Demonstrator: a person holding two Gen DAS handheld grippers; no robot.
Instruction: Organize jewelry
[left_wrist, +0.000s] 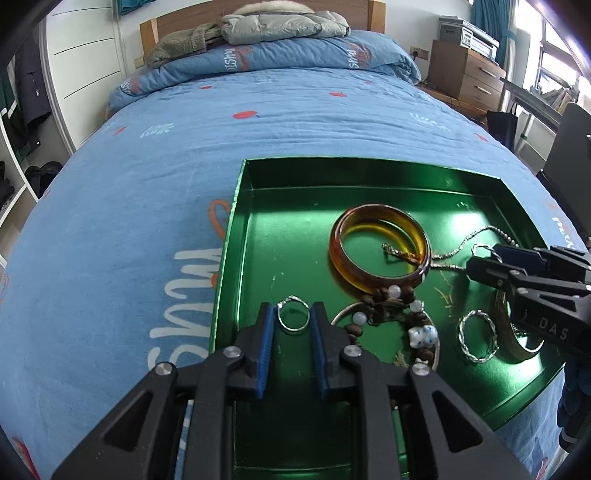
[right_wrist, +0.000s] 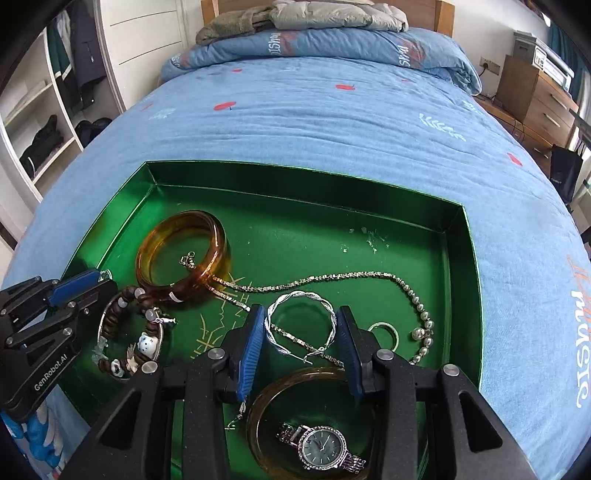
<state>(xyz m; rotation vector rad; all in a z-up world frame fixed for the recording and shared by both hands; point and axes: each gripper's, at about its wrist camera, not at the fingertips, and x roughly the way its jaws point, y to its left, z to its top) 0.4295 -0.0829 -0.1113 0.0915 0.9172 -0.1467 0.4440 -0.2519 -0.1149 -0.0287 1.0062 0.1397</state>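
Observation:
A green tray (left_wrist: 236, 229) (right_wrist: 454, 258) lies on the bed and holds jewelry. My left gripper (left_wrist: 293, 314) is open, its jaws on either side of a small silver ring (left_wrist: 293, 317) on the tray floor. My right gripper (right_wrist: 301, 325) is open around a twisted silver hoop (right_wrist: 301, 306), which also shows in the left wrist view (left_wrist: 476, 338). An amber bangle (left_wrist: 380, 247) (right_wrist: 184, 251) lies mid-tray with a silver chain (right_wrist: 325, 278) over it. A brown bead bracelet (left_wrist: 391, 310) (right_wrist: 125, 325), a second amber bangle (right_wrist: 266, 398) and a watch (right_wrist: 321, 446) lie near.
The blue bedspread (left_wrist: 258, 122) surrounds the tray. A folded quilt and jackets (left_wrist: 280, 26) lie at the headboard. A wardrobe (right_wrist: 44, 122) stands to the left, a wooden drawer unit (left_wrist: 465, 70) to the right. Another small ring (right_wrist: 384, 332) lies by my right gripper.

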